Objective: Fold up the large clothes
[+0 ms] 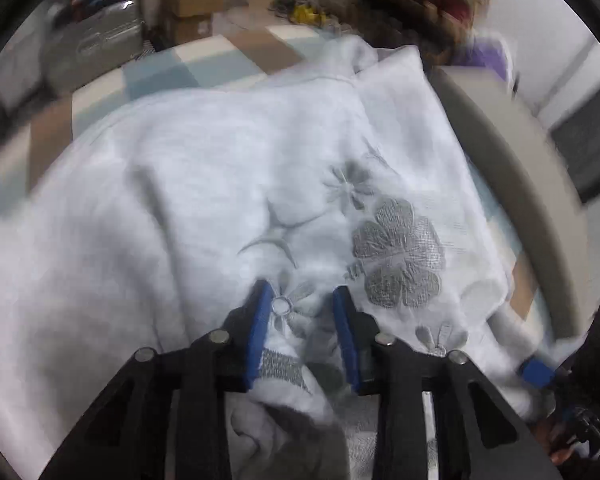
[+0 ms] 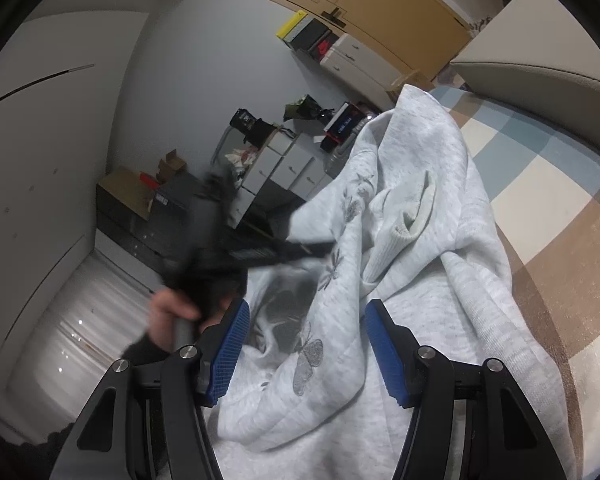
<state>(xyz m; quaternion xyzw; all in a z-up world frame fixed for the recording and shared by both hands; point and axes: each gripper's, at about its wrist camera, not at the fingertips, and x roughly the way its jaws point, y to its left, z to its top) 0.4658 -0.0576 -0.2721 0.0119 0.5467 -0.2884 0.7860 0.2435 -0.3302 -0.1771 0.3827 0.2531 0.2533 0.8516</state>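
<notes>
We see a large light grey sweatshirt with silver embroidered flowers lying spread over a checked cover in blue, cream and brown squares. In the left wrist view, the left gripper has its two blue pads partly closed, and a fold of the sweatshirt sits between them; the cloth bunches up in the gap, so we judge it is pinched, though the pads are not pressed fully together. At the lower right edge of this view, one blue pad of the right gripper touches the hem, but its state cannot be told from here. In the right wrist view, the right gripper is wide open, its blue pads well apart above the fabric, and nothing is held between them. A ribbed cuff of a sleeve lies folded over the body of the sweatshirt. The person's left hand appears blurred at the left, holding the black handle. White drawer units stand by the wall behind.
</notes>
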